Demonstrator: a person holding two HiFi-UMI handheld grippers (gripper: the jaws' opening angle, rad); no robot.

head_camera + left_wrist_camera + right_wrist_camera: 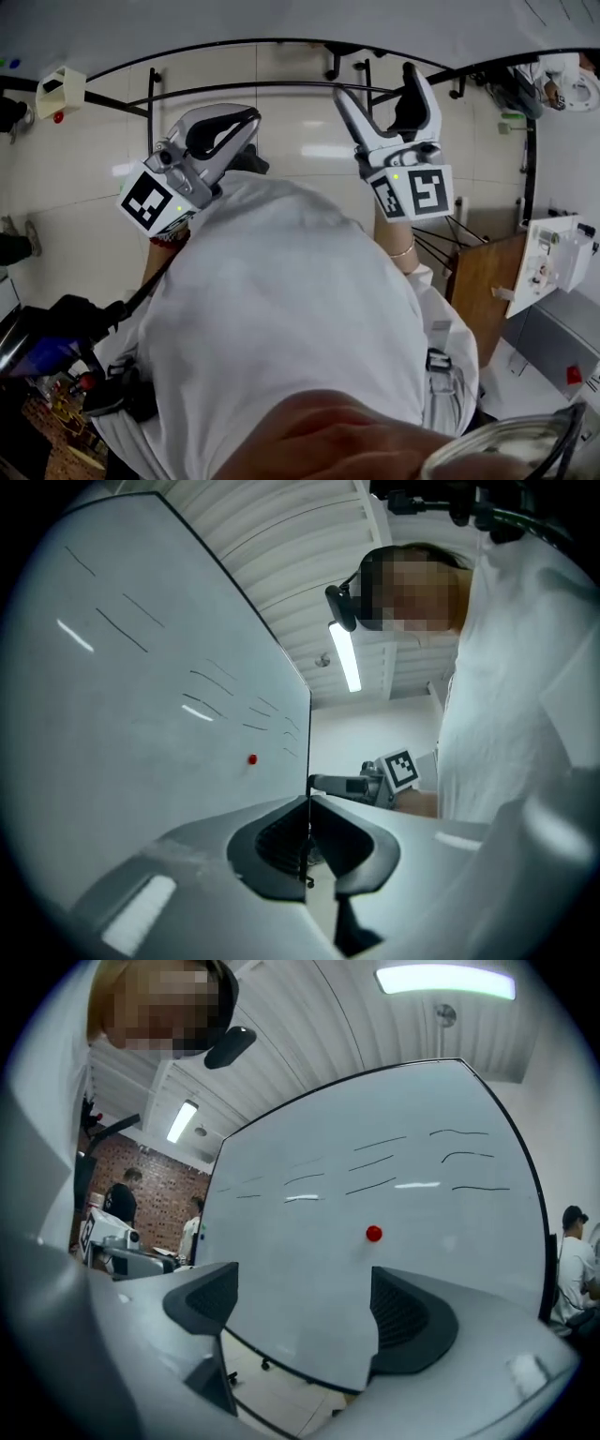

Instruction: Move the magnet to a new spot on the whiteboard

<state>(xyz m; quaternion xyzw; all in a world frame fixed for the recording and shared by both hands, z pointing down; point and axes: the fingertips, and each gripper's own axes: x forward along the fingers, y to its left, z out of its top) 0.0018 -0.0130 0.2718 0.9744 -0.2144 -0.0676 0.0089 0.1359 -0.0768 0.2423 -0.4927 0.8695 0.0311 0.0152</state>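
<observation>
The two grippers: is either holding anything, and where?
Nothing held. Left gripper shut and empty, right gripper open; the red magnet sits untouched on the whiteboard.

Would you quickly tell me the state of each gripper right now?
Left gripper: shut, holding nothing.
Right gripper: open, holding nothing.

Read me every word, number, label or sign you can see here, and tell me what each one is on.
No readable text anywhere.
Whiteboard: thin dark strokes, not legible as words.
Left cube and right cube: black-and-white square patterns, no letters or digits.
Magnet: plain red, no print visible.
</observation>
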